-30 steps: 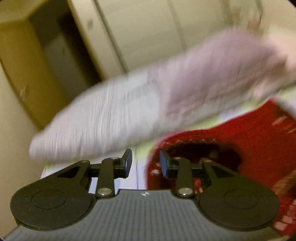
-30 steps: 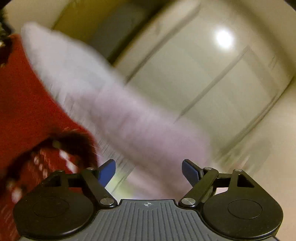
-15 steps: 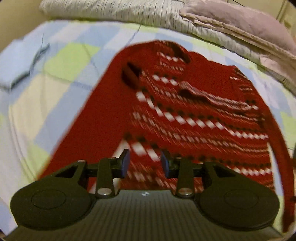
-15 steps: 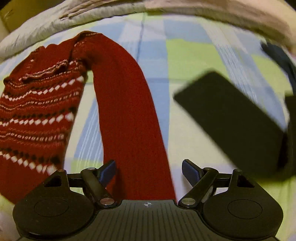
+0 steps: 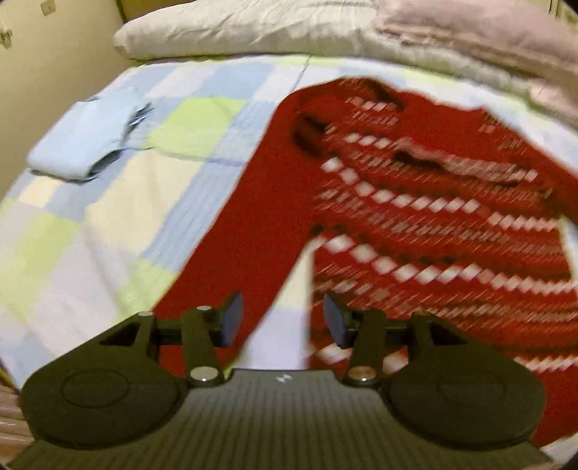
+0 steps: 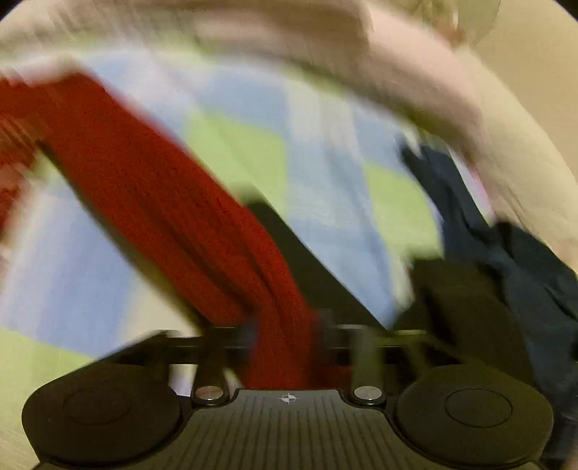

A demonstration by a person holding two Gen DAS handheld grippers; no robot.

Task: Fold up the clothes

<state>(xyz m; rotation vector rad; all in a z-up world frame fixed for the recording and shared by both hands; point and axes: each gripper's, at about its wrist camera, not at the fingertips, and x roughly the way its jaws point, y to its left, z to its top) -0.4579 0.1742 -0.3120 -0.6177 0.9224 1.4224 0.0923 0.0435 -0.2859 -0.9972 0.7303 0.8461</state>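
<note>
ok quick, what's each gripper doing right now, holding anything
left gripper: open and opening, nothing held, above the red sweater.
right gripper: closing around the sweater's red sleeve; too blurred to tell if it is gripped yet.

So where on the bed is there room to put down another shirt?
The widest bare patch of checked bedspread lies between the red sweater's sleeve and the folded light-blue garment. Another shows in the right wrist view, between the sweater's other sleeve and the dark clothes. It is crowded under the sweater's body and along the pillows.
</note>
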